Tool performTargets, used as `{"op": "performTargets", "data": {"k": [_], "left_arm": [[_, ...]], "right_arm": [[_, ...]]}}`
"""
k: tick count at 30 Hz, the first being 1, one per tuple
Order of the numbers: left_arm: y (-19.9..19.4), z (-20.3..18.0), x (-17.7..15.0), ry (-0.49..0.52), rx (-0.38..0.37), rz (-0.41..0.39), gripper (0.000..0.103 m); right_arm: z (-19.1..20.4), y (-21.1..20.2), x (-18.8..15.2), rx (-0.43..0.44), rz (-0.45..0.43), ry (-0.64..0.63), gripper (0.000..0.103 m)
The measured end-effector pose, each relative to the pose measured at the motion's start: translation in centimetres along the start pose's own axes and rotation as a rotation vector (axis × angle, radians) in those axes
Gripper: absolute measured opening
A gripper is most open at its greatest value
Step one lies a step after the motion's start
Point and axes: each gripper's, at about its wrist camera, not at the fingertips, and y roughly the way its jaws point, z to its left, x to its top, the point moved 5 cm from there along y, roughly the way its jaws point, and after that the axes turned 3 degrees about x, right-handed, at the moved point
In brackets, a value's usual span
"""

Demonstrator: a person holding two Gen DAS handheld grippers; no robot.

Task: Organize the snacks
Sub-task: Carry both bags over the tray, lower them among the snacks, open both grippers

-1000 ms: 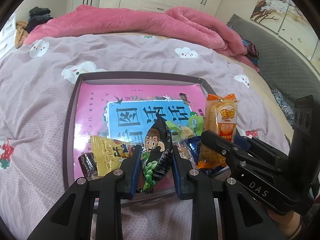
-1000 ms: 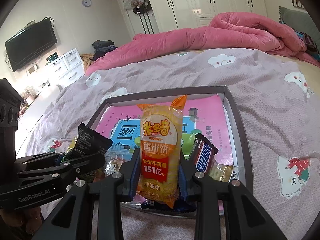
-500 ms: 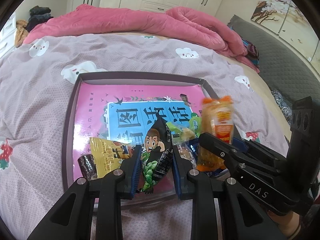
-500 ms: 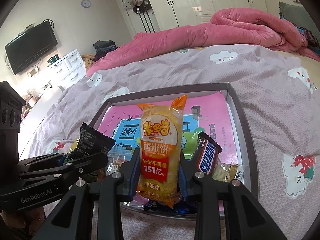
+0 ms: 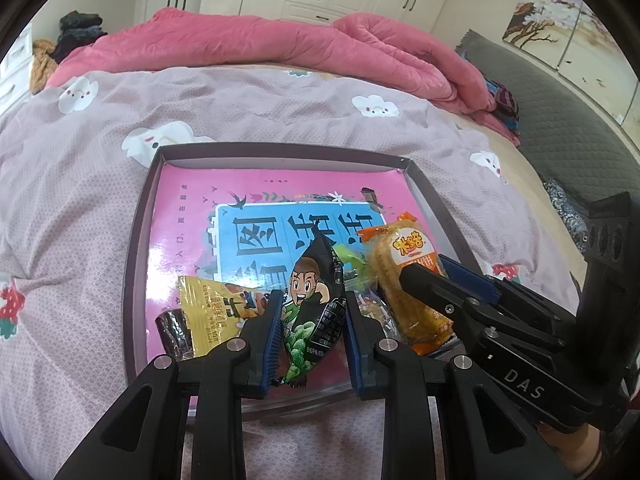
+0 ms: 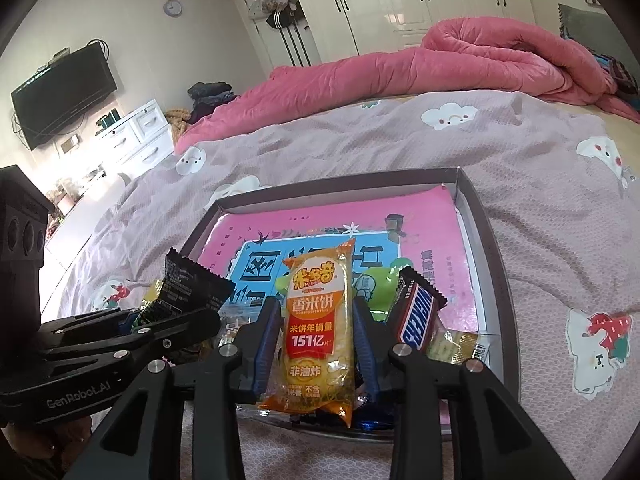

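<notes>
A shallow dark tray (image 5: pixel 136 260) lined with a pink picture book lies on the bed. At its near end my left gripper (image 5: pixel 312 297) is shut on a black snack packet (image 5: pixel 316 276) with a cartoon boy, held upright; in the right wrist view that black snack packet (image 6: pixel 188 284) shows at left. My right gripper (image 6: pixel 315 304) has its jaws opening around an orange-yellow rice cracker pack (image 6: pixel 316 340). The pack still stands between the pads, its lower end down among the snacks. From the left wrist the rice cracker pack (image 5: pixel 404 272) leans back.
In the tray's near end lie a yellow packet (image 5: pixel 208 304), a Snickers bar (image 6: pixel 418 312), a green sweet (image 6: pixel 376 284) and a small clear-wrapped biscuit (image 6: pixel 456 346). A pink quilt (image 5: pixel 240 40) is heaped at the far side of the bed. Drawers and a TV (image 6: pixel 64 92) stand at left.
The rice cracker pack has slid lower between the right gripper's pads and tipped back. The left gripper and its black packet have not moved.
</notes>
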Motion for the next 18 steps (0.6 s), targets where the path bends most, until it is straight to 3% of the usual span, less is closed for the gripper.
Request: {"op": "performTargets", "data": {"k": [18], "left_arm": [[-0.4,0.0,0.2,-0.003,0.001,-0.012,0.033]], "right_arm": [[0.4,-1.7,-0.4,-0.002,-0.017,-0.017,0.036]]}}
